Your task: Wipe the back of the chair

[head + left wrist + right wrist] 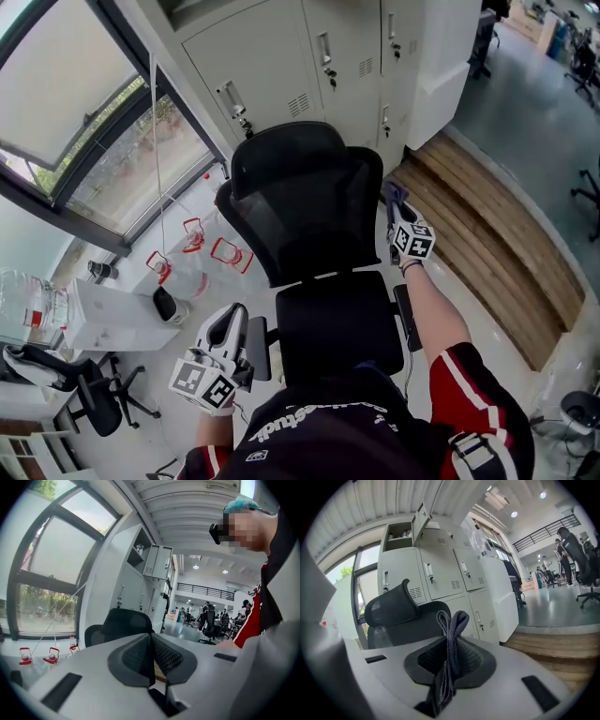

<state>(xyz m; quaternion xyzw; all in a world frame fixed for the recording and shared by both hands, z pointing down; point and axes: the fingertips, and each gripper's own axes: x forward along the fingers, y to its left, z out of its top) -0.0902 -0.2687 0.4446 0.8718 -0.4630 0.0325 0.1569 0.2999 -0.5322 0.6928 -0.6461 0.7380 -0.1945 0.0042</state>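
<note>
A black mesh office chair stands in front of me, its back (pixel 314 220) topped by a headrest (pixel 281 155). My right gripper (pixel 396 204) is just beside the right edge of the chair's back, shut on a folded dark grey cloth (pixel 393 194). In the right gripper view the cloth (pixel 449 634) sticks up between the shut jaws, with the chair (pixel 410 620) to its left. My left gripper (pixel 234 317) hangs low by the seat's left armrest. Its jaws (pixel 151 641) are shut with nothing between them, and the chair (pixel 119 624) shows beyond.
White metal lockers (pixel 323 56) stand behind the chair. A wooden step (pixel 487 244) runs along the right. Red-handled bottles (pixel 202 248) sit on the floor by the window. A white box (pixel 112 314) and another black chair (pixel 94 394) are at lower left.
</note>
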